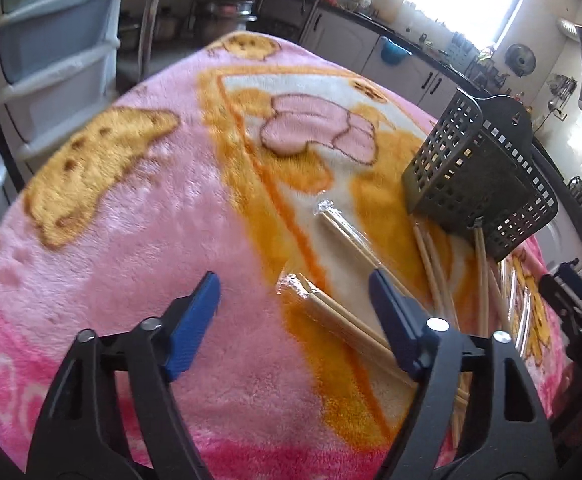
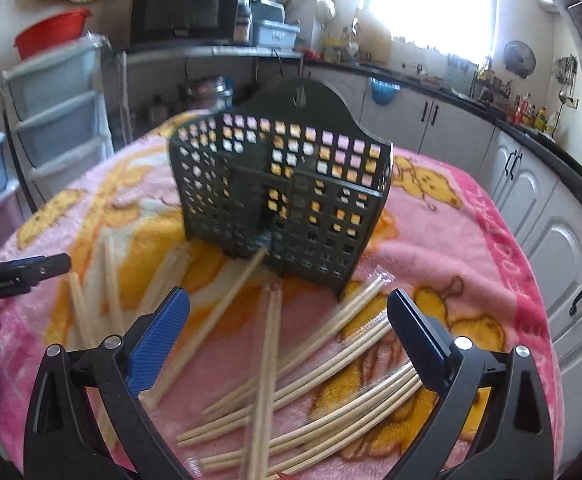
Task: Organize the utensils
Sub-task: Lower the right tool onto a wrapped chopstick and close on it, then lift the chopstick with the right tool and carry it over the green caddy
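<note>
Both jaws agape, empty | chopsticks [image 2: 291,380] blurred (some wrapped) | holder [image 2: 287,196] tilted

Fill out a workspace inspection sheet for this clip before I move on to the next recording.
Surface: table under a pink cartoon blanket.
Job's things: dark perforated utensil basket standing on the blanket; wooden chopsticks, some in clear wrappers, scattered in front of it.
Clutter: nothing seen.
Grippers: left gripper open, empty; right gripper open above the chopsticks, holding nothing.
Cables: nothing seen.
Surroundings: kitchen counters, microwave, plastic drawers, bright window.
</note>
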